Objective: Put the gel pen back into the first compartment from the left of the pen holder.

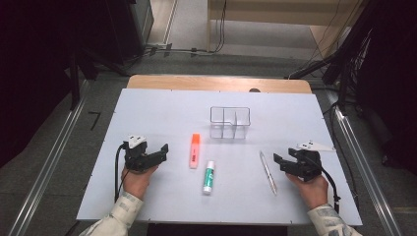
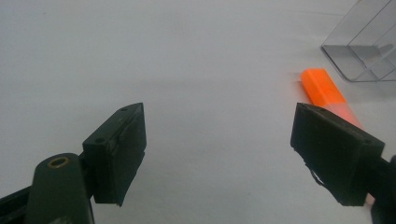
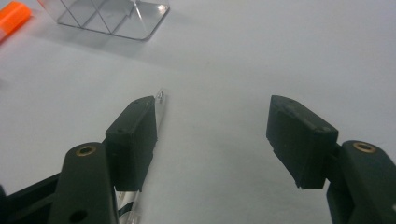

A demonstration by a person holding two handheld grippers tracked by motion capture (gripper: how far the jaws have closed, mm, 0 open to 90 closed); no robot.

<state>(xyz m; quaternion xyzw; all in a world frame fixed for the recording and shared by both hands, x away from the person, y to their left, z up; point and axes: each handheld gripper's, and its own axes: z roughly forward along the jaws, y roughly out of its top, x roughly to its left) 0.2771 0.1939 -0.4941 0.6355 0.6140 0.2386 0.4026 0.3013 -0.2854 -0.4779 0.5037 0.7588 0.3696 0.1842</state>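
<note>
Your left gripper (image 1: 156, 152) and right gripper (image 1: 284, 160) are black, each with blocky jaws fixed by small screws and a brass-ringed hole in each jaw arm. Each carries a pale plate on top and trails a black cable. Your sleeves (image 1: 120, 212) are light with a faint pattern.

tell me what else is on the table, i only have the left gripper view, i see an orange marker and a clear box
Observer: Beside the orange highlighter lies a glue stick with a green label, nearer the person.
Operator: anything near the other hand
Observer: Yes, a clear pen lies just left of the right gripper, partly behind one jaw in the right gripper view.
Operator: is that gripper holding it
Observer: No. The right gripper is open and holds nothing; the left gripper is open too.
Operator: box empty?
Observer: From the high view the clear organizer has several compartments, and all look empty.
</note>
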